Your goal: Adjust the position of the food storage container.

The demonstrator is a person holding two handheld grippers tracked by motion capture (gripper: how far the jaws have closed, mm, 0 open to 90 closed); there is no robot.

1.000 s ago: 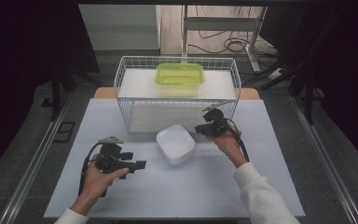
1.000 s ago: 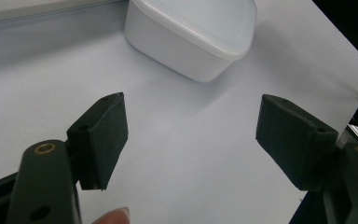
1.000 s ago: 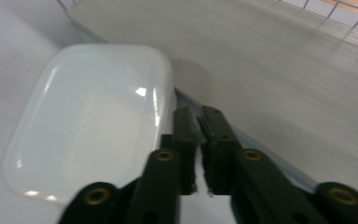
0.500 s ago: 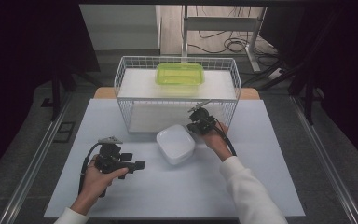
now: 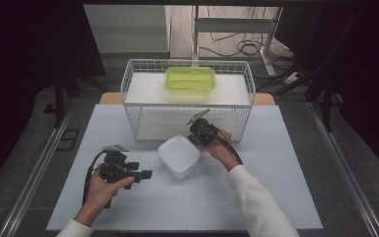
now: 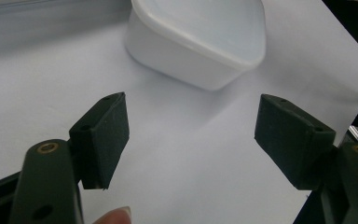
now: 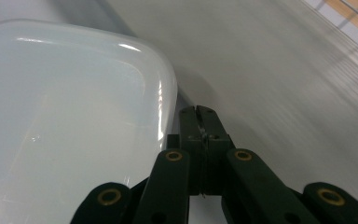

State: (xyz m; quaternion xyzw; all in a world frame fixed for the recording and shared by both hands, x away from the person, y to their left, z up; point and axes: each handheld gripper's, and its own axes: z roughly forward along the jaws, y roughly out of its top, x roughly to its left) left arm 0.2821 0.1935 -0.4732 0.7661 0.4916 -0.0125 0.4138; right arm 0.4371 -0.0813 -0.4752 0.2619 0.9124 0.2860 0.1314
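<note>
Your right gripper has moved in from the right to the far right corner of the white container, jaws pressed together with nothing between them. That container sits mid-table, just before the wire basket. Your left gripper rests to its left, jaws wide. No writing is readable.

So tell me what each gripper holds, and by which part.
Nothing. The left gripper is open on air; the right gripper is shut empty beside the white tub.
</note>
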